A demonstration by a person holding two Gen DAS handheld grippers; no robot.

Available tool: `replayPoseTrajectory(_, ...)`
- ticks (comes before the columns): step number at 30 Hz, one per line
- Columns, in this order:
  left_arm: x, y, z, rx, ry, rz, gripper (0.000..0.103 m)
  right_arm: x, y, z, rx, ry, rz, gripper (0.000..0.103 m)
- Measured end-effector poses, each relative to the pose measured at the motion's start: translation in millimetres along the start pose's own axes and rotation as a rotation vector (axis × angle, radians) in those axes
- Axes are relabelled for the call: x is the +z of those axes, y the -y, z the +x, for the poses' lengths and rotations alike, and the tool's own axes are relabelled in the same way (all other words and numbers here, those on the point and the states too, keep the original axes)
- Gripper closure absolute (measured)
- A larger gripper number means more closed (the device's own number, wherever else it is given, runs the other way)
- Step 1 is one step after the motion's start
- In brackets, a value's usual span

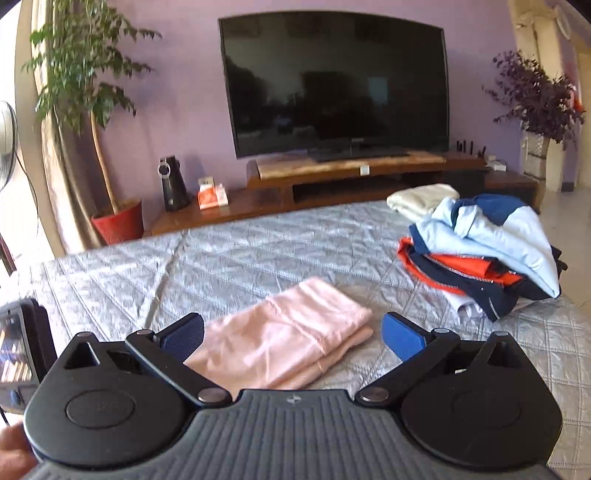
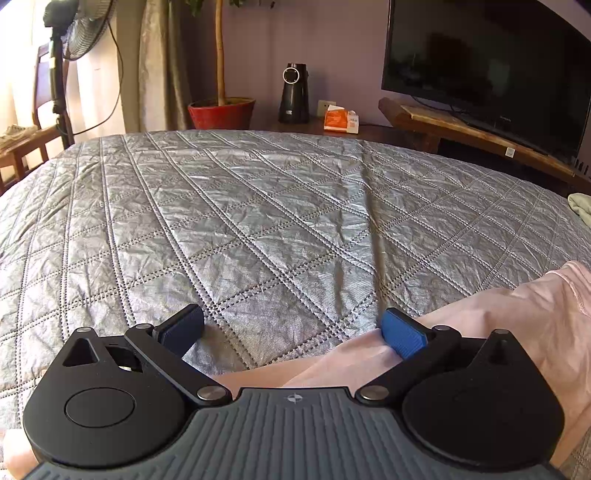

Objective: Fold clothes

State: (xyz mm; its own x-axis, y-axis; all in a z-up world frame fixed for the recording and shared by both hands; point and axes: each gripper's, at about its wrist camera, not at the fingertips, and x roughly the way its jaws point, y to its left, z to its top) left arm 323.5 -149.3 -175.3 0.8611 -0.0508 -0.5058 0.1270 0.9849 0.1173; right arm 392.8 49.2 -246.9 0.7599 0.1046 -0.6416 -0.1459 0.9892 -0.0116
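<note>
A folded pink garment (image 1: 288,332) lies on the grey quilted bed (image 1: 221,258), just ahead of my left gripper (image 1: 291,338), which is open and holds nothing. In the right wrist view the same pink garment (image 2: 517,325) spreads under and to the right of my right gripper (image 2: 291,334), also open with nothing between its fingers. A heap of unfolded clothes (image 1: 484,251) in light blue, navy and orange lies at the right of the bed. A cream folded piece (image 1: 421,197) sits behind the heap.
Beyond the bed stand a wooden TV bench (image 1: 332,177) with a large TV (image 1: 336,85), a black appliance (image 1: 173,184), a red plant pot (image 1: 118,221) and a fan (image 2: 81,29). A phone-like device (image 1: 18,343) sits at the left edge.
</note>
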Motion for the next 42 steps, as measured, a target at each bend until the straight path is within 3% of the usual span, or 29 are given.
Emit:
replayPoseTrajectory(3,-1.0,-0.1,-1.6,0.024,-0.010,0.009,0.001,0.4,-1.1,-0.4,-0.009,-0.006,0.002,0.000)
replayPoseTrajectory(6,-2.7,2.3,1.7,0.032,-0.044,0.036,0.001,10.7,-12.3,-5.3,-0.091,-0.060,0.001,0.001)
replayPoseTrajectory(8,-4.2,1.0,5.1,0.012,-0.078,0.018,0.001,16.7,-27.1,-14.5,-0.167,-0.037,-0.083,0.005)
replayPoseTrajectory(10,-5.4,0.7,9.4,0.009,-0.114,0.022,0.001,23.6,-35.1,-25.8,-0.208,-0.002,-0.059,0.007)
replayPoseTrajectory(12,-8.1,-1.7,12.6,-0.017,-0.146,0.017,0.001,30.5,-41.6,-37.5,-0.197,0.045,0.002,0.008)
replayPoseTrajectory(14,-10.1,-9.9,9.0,-0.037,-0.143,-0.028,0.001,38.5,-58.8,-44.8,-0.183,0.068,-0.023,0.006)
replayPoseTrajectory(16,-12.4,-17.9,4.0,0.031,-0.135,-0.061,0.014,47.1,-78.5,-50.8,-0.154,0.084,-0.066,0.006)
replayPoseTrajectory(17,-13.6,-21.8,2.7,0.087,-0.143,-0.069,0.039,51.8,-89.3,-54.0,-0.123,0.096,-0.089,0.006)
replayPoseTrajectory(18,-14.8,-25.7,1.5,0.143,-0.150,-0.078,0.055,55.6,-98.9,-56.6,-0.096,0.098,-0.101,0.005)
replayPoseTrajectory(20,-15.4,-32.9,0.8,0.188,-0.167,-0.091,0.060,59.6,-115.8,-60.7,-0.056,0.082,-0.099,0.003)
replayPoseTrajectory(23,-15.2,-43.0,-1.2,0.242,-0.185,-0.105,0.096,53.3,-142.1,-66.2,-0.030,0.063,-0.146,0.003)
replayPoseTrajectory(26,-13.0,-60.2,-0.4,0.307,-0.220,-0.133,0.099,46.5,-166.1,-62.8,-0.005,0.032,-0.227,0.003)
replayPoseTrajectory(29,-5.8,-99.8,-0.8,0.381,-0.203,-0.268,0.096,47.4,-185.8,-56.0,0.012,0.014,-0.287,0.011)
replayPoseTrajectory(32,5.2,-145.0,7.9,0.480,-0.211,-0.416,0.050,51.1,-201.6,-59.0,0.003,0.034,-0.298,0.015)
replayPoseTrajectory(34,7.7,-178.1,16.7,0.543,-0.244,-0.545,0.066,52.3,-210.3,-56.2,-0.003,0.028,-0.298,0.017)
replayPoseTrajectory(38,-13.1,-224.4,33.0,0.634,-0.339,-0.809,0.067,52.0,-224.6,-45.3,-0.036,-0.012,-0.310,0.024)
replayPoseTrajectory(42,-26.0,-237.6,35.1,0.679,-0.388,-0.893,0.067,50.3,-230.2,-40.3,-0.052,-0.019,-0.290,0.024)
